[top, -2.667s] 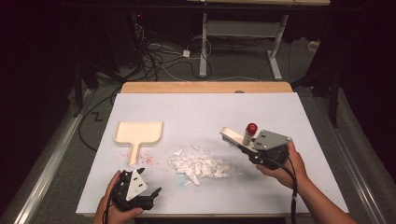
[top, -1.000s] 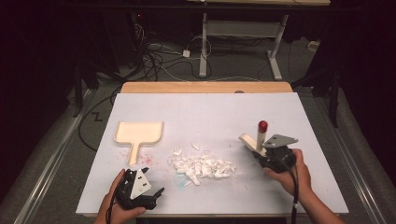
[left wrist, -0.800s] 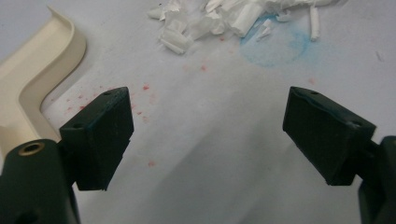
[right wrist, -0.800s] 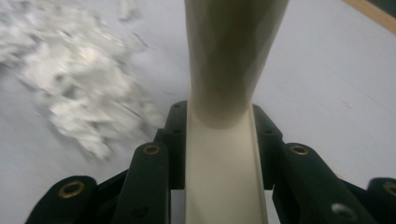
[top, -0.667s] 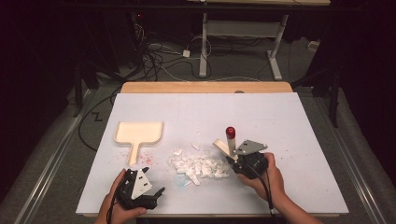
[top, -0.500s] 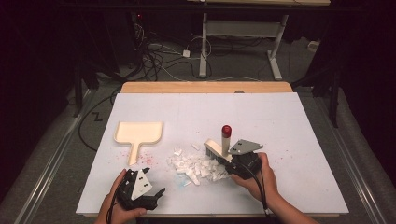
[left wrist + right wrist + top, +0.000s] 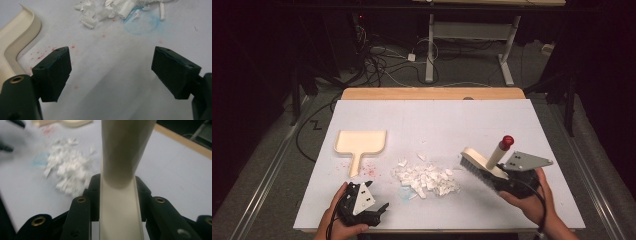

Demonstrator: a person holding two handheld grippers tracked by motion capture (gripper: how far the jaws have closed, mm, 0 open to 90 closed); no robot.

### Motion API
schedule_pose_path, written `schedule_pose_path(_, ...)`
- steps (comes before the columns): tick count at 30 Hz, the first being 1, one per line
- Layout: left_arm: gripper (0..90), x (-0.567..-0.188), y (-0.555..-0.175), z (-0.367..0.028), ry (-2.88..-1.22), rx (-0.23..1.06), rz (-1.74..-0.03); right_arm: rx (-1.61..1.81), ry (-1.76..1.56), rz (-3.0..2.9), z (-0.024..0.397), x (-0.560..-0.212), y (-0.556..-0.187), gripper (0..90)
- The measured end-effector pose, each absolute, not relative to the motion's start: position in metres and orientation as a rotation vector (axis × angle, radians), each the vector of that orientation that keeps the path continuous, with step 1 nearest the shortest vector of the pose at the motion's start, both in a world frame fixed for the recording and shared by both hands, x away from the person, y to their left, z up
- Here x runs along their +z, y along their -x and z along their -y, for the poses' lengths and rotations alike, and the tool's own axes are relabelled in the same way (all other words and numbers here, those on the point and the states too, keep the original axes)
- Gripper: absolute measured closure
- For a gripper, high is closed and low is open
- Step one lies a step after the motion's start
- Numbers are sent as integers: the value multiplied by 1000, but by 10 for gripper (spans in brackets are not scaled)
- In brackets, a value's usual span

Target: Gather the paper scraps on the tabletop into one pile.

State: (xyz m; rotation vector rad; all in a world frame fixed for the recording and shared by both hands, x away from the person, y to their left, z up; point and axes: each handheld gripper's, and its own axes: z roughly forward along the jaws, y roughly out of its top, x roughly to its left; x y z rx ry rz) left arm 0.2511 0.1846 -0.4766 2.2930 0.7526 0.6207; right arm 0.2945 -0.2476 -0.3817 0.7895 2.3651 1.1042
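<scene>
A small brush (image 7: 483, 163) with a cream body, pale bristles and a red-tipped handle (image 7: 506, 142) hangs tilted just right of a pile of white scraps (image 7: 427, 178). My right gripper (image 7: 501, 181) is shut on the brush's body (image 7: 120, 202), bristles toward the pile (image 7: 67, 171). A cream dustpan (image 7: 361, 142) lies flat at the left, handle toward the person. My left gripper (image 7: 378, 210) rests near the front edge, jaws wide open over bare table (image 7: 111, 72). The dustpan's rim (image 7: 18, 40) is at its left and scraps (image 7: 117, 7) lie ahead.
The white table top (image 7: 437, 120) ends in a wooden strip (image 7: 432, 93) at the far side. Red specks (image 7: 369, 165) dot the surface by the dustpan handle, and a faint blue stain (image 7: 142, 23) sits beside the pile. Cables and desk legs lie on the floor beyond.
My right gripper carried the brush left up against the pile, then back to the right, clear of it. The left gripper, the dustpan and the pile have stayed put.
</scene>
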Motion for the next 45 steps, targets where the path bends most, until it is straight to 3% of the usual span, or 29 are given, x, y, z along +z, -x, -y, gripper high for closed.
schedule_pose_path(10,155,-478,-253,-178,-2318,615,-733,953,-662,-2587,292,-384,-258,680)
schedule_pose_path(19,155,-479,-254,-177,-2330,603,-718,932,-598,-2710,262,-408,-265,680)
schedule_pose_path(34,155,-481,-258,-177,-2328,587,-730,998,-483,-2583,171,-414,-309,680)
schedule_pose_path(45,155,-477,-254,-185,-2298,601,-784,1189,-693,-2338,205,-382,-319,679)
